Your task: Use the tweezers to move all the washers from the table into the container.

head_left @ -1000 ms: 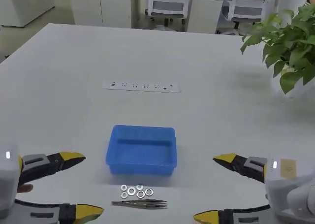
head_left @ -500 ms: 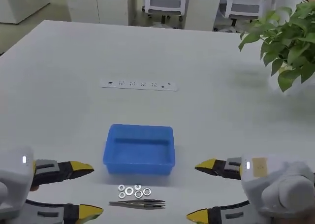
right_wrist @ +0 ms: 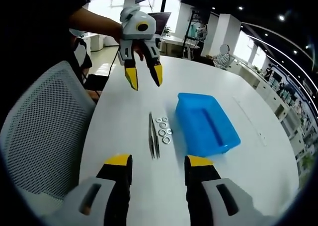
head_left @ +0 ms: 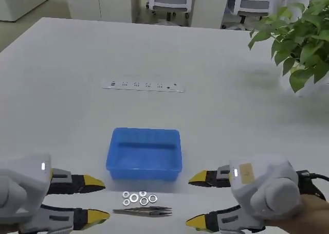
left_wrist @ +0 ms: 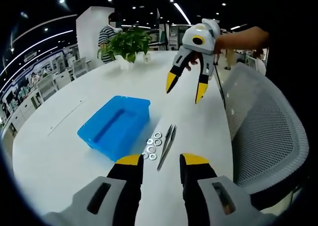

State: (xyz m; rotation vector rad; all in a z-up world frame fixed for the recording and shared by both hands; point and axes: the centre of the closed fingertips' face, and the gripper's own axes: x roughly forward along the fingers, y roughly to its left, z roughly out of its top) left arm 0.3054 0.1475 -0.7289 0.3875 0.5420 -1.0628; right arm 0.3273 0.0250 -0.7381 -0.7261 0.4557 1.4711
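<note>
Tabletop (head_left: 61, 64) washers (head_left: 140, 197) tiny, count unclear

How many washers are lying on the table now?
6 washers, I think, all in one tight cluster on the table, between the blue container and the tweezers. They are small and close together, so the count may be off by one.

The left gripper (head_left: 105, 199) edges inward toward the tweezers (head_left: 142, 211) and washers (head_left: 139, 197), while the right gripper (head_left: 189, 201) closes in further from the opposite side.
</note>
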